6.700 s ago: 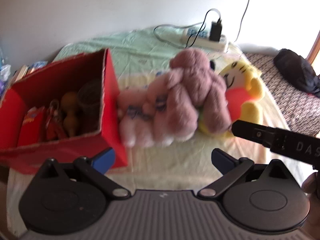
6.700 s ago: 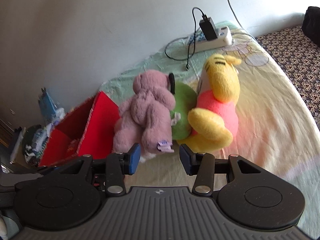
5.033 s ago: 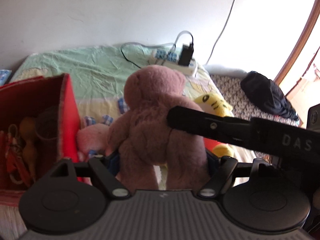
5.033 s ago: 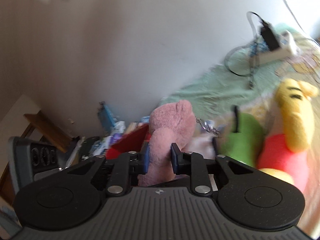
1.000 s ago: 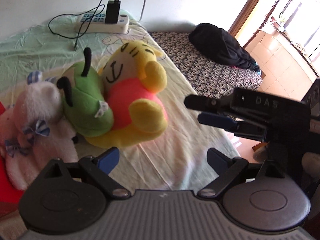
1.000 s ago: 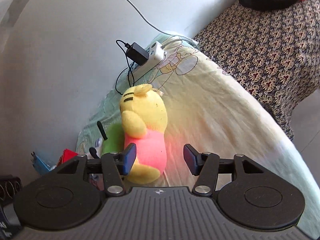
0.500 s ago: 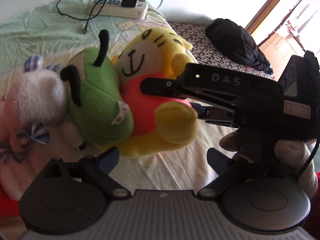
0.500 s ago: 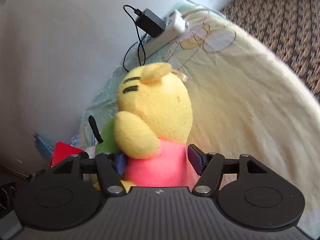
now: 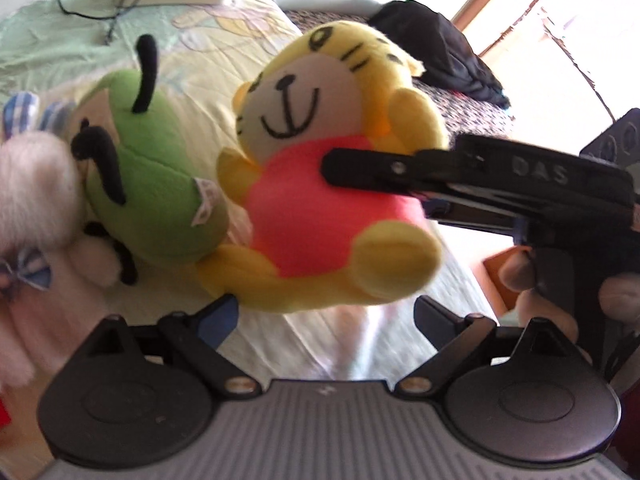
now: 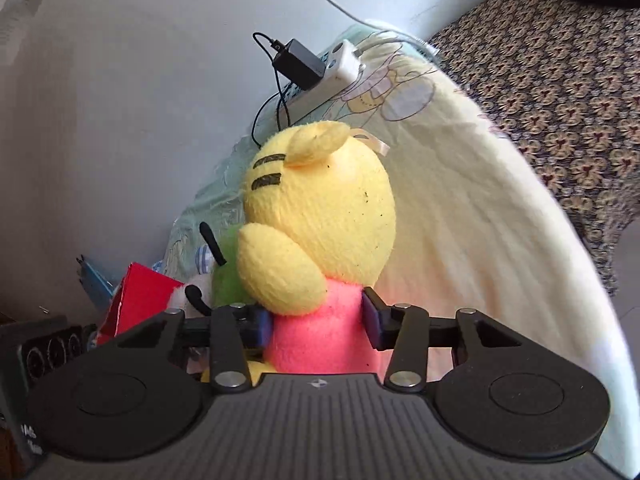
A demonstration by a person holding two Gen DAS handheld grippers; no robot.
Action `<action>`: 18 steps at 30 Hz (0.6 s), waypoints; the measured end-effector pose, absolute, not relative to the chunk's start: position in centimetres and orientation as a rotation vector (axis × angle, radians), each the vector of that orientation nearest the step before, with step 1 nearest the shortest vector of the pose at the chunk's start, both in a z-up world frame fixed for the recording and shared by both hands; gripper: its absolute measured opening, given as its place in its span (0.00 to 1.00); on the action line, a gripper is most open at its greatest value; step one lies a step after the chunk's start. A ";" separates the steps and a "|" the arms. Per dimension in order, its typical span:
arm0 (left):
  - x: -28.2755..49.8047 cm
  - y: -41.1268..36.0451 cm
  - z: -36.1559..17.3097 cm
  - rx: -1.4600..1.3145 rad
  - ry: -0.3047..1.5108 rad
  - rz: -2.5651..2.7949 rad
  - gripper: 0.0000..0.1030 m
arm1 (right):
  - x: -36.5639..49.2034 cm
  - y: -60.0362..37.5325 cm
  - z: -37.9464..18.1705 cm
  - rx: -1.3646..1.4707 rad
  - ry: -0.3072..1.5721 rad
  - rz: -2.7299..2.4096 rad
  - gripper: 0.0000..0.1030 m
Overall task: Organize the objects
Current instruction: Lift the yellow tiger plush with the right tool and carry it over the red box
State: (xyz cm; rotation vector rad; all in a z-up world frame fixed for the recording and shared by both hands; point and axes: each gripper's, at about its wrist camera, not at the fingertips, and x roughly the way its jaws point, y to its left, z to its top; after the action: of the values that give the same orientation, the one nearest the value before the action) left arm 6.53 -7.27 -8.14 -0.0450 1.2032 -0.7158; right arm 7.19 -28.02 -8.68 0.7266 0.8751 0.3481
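A yellow tiger plush (image 9: 332, 184) with a pink-red shirt hangs above the bed, upright. My right gripper (image 10: 316, 324) is shut on its pink body (image 10: 320, 340), seen from behind in the right wrist view. In the left wrist view that gripper reaches in from the right across the toy's chest. My left gripper (image 9: 326, 316) stays open just below the plush, nothing between its fingers. A green plush (image 9: 156, 184) with black antennae lies on the sheet to the left, beside a white plush (image 9: 36, 216) with blue checked bows. The red box's corner (image 10: 140, 292) shows at left.
A white power strip (image 10: 320, 76) with a black charger and cables lies at the bed's far end by the wall. A dark bag (image 9: 440, 52) rests on a patterned cover (image 10: 560, 80) to the right. A person's hand (image 9: 520, 272) holds the right gripper.
The right gripper has closed on the yellow plush and lifted it off the sheet, up and away from the green plush. The left gripper stayed open and came closer.
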 end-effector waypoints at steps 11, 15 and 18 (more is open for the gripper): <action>2.3 -9.5 -7.9 0.021 1.211 -0.865 0.91 | 0.9 -29.1 -8.1 0.729 0.877 0.276 0.45; 1.0 -9.0 -6.8 0.028 1.173 -0.899 0.91 | -1.0 -28.8 -7.1 0.723 0.845 0.268 0.45; -0.3 -8.5 -5.6 0.031 1.123 -0.916 0.91 | -2.2 -28.2 -6.0 0.708 0.804 0.277 0.45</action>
State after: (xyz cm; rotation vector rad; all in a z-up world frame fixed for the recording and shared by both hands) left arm -0.26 -8.50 -5.65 0.0312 1.1232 -0.9158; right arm -2.21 -28.22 -5.96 0.7075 0.8045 0.2769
